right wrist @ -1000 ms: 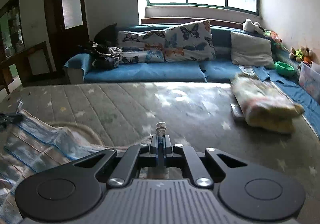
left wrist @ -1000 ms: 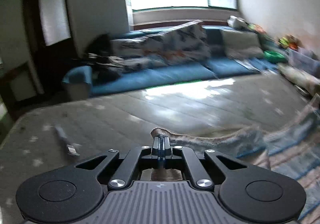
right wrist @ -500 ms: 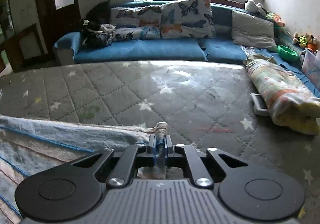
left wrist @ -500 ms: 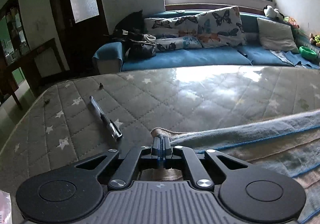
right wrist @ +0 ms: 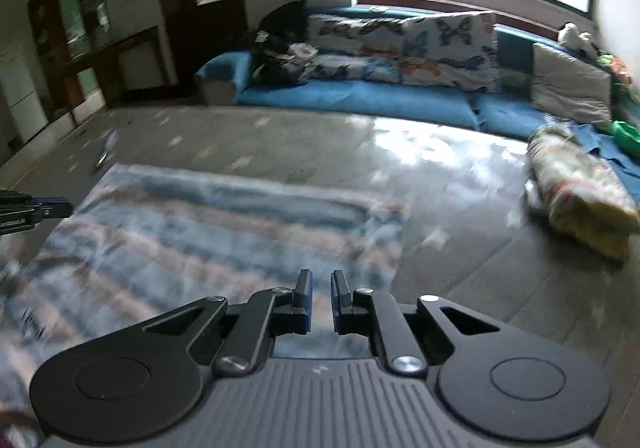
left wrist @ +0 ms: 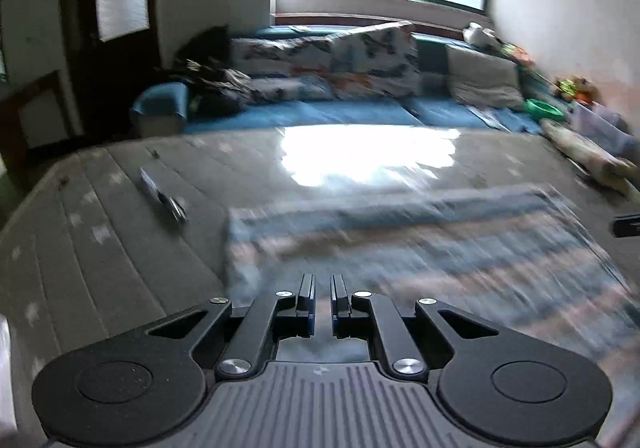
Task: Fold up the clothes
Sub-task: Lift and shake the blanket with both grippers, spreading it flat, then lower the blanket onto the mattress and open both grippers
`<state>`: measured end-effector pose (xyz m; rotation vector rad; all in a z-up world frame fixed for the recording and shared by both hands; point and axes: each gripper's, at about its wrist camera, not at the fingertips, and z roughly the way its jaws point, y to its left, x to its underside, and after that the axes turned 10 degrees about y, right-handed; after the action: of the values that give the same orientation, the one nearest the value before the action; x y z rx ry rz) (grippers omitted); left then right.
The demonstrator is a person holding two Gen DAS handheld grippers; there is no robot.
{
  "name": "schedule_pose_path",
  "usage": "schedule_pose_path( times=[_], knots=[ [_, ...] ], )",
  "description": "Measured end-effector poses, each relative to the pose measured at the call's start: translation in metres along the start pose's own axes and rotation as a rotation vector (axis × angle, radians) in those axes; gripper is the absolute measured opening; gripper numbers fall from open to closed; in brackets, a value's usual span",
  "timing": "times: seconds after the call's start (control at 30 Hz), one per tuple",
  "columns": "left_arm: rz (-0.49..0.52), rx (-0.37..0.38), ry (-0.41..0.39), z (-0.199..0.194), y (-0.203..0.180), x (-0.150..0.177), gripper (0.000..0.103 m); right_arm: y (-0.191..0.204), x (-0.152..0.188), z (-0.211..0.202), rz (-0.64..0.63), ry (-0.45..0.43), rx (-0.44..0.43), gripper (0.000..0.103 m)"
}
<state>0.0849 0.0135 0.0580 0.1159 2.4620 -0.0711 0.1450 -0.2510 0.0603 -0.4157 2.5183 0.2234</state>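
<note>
Striped cloth [left wrist: 420,248] lies spread flat on the mattress [left wrist: 100,248], roughly rectangular, near the front edge, its far edge running parallel to the mattress's far edge. Blue, tan and grey bands; the frames are blurred, so the weave is unclear, but it looks like a thin woven or terry fabric. Whether it is one layer or already doubled I cannot tell.

Left gripper [left wrist: 322,302]: fingers slightly spread, nothing between them, hanging over the cloth's near left corner. Right gripper [right wrist: 321,300]: fingers slightly spread, empty, over the near right corner of the same cloth [right wrist: 208,232].

Handling, as a judgement: light, limp, no stiffness. It will drape and sag between two grasp points, and it is not fragile. Low slip on the quilted mattress, so dragging may bunch it. Best holds are the corners or hem edges, pinched thin, both sides at once to keep an edge straight.

Mattress: grey quilted cover with pale stars, soft and springy, glare patch mid-surface. A pen-like object [left wrist: 162,198] lies off the cloth's far left corner. A rolled floral bundle [right wrist: 580,192], soft and bulky, sits at the mattress's right edge. Blue sofa [right wrist: 360,100] with butterfly cushions behind.
</note>
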Motion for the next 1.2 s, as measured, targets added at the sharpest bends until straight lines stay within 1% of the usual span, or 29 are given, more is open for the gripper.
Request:
schedule_pose_path(
  times=[0.1, 0.2, 0.3, 0.33, 0.5, 0.57, 0.67, 0.77, 0.83, 0.87, 0.93, 0.97, 1.0, 1.03, 1.07, 1.13, 1.2],
  knots=[
    [0.007, 0.029, 0.022, -0.012, -0.007, 0.025, 0.008, 0.006, 0.018, 0.002, -0.002, 0.016, -0.003, 0.009],
    [-0.006, 0.042, 0.036, -0.02, -0.008, 0.048, 0.008, 0.012, 0.036, 0.005, -0.003, 0.031, -0.005, 0.009],
    [-0.033, 0.03, 0.056, -0.024, -0.002, 0.064, 0.008, 0.018, 0.055, 0.007, -0.005, 0.047, -0.008, 0.009],
    [-0.04, 0.022, 0.062, -0.025, 0.001, 0.069, 0.008, 0.018, 0.061, 0.006, -0.002, 0.039, -0.007, 0.009],
    [-0.094, -0.011, 0.055, -0.036, 0.024, 0.081, 0.01, 0.015, 0.071, -0.006, 0.008, 0.027, 0.024, 0.009],
    [-0.116, -0.021, 0.053, -0.04, 0.032, 0.086, 0.01, 0.02, 0.075, -0.014, -0.008, 0.013, 0.033, 0.01],
    [-0.142, -0.029, 0.048, -0.046, 0.042, 0.098, 0.01, 0.03, 0.085, -0.023, -0.034, 0.007, 0.014, 0.01],
    [-0.165, -0.031, 0.036, -0.053, 0.047, 0.105, 0.01, 0.036, 0.099, -0.023, -0.042, 0.028, 0.007, 0.011],
    [-0.167, -0.06, 0.037, -0.058, 0.045, 0.106, 0.012, 0.042, 0.109, -0.03, -0.067, 0.023, 0.029, 0.012],
    [-0.162, -0.067, 0.036, -0.061, 0.043, 0.106, 0.014, 0.046, 0.112, -0.034, -0.079, 0.021, 0.038, 0.012],
    [-0.136, -0.05, 0.022, -0.069, 0.033, 0.107, 0.016, 0.053, 0.117, -0.044, -0.1, 0.012, 0.023, 0.012],
    [-0.122, -0.04, 0.015, -0.074, 0.027, 0.108, 0.017, 0.059, 0.119, -0.051, -0.116, 0.008, -0.001, 0.015],
    [-0.108, -0.03, 0.007, -0.078, 0.022, 0.109, 0.021, 0.065, 0.121, -0.056, -0.136, 0.003, -0.021, 0.02],
    [-0.094, -0.02, 0.0, -0.083, 0.016, 0.109, 0.024, 0.073, 0.123, -0.06, -0.159, -0.001, -0.039, 0.023],
    [-0.075, -0.006, -0.006, -0.086, 0.009, 0.11, 0.029, 0.082, 0.125, -0.064, -0.181, -0.004, -0.057, 0.024],
    [-0.032, 0.024, -0.011, -0.092, -0.005, 0.114, 0.029, 0.099, 0.129, -0.07, -0.222, -0.01, -0.097, 0.025],
    [-0.004, 0.058, -0.008, -0.095, -0.018, 0.117, 0.03, 0.115, 0.133, -0.073, -0.255, -0.011, -0.135, 0.033]
  ],
)
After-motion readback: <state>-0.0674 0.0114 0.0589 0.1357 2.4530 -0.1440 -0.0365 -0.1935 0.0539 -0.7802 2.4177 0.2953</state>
